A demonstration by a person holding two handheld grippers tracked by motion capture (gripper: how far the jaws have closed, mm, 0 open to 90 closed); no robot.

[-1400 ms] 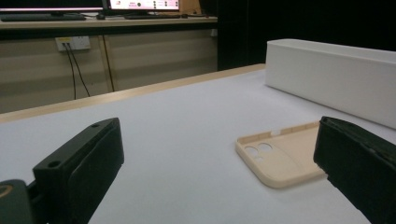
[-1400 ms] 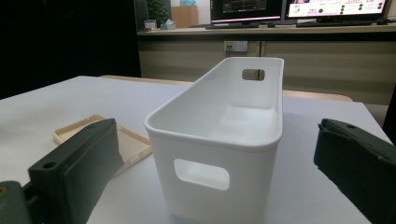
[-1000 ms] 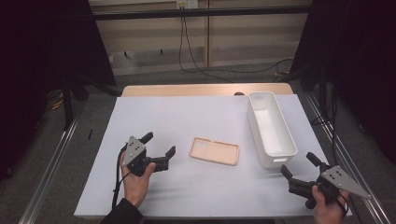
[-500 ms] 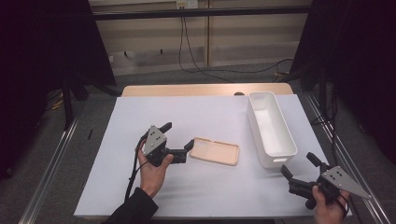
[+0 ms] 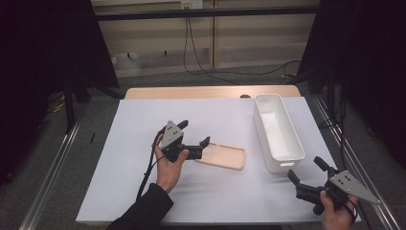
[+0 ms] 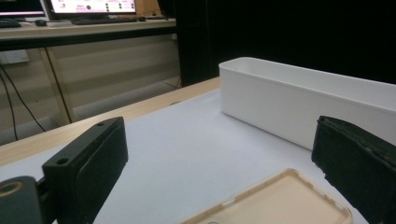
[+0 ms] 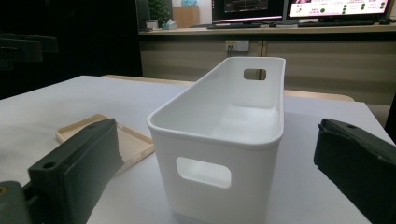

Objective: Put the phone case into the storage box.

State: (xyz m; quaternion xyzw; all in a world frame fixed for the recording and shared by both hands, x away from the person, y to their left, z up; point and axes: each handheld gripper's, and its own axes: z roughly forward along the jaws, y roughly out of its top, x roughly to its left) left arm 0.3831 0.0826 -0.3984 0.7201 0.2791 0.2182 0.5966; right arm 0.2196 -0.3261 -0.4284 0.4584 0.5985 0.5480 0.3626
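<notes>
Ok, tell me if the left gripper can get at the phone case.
Probably yes: the left gripper is open right at the phone case, whose near end lies flat between its jaws, with nothing between them.

The soft beige rubbery phone case (image 5: 221, 156) was a plain pale peach-tan, unpatterned. The long white plastic bin (image 5: 277, 130) was uniform white inside and out. The white paper-covered table (image 5: 143, 120) was a flat pale grey-white, with a light wood strip along its far edge. The black two-jaw left gripper (image 5: 194, 133) and black two-jaw right gripper (image 5: 307, 170) each carried a grey plate. The sleeve was black.
</notes>
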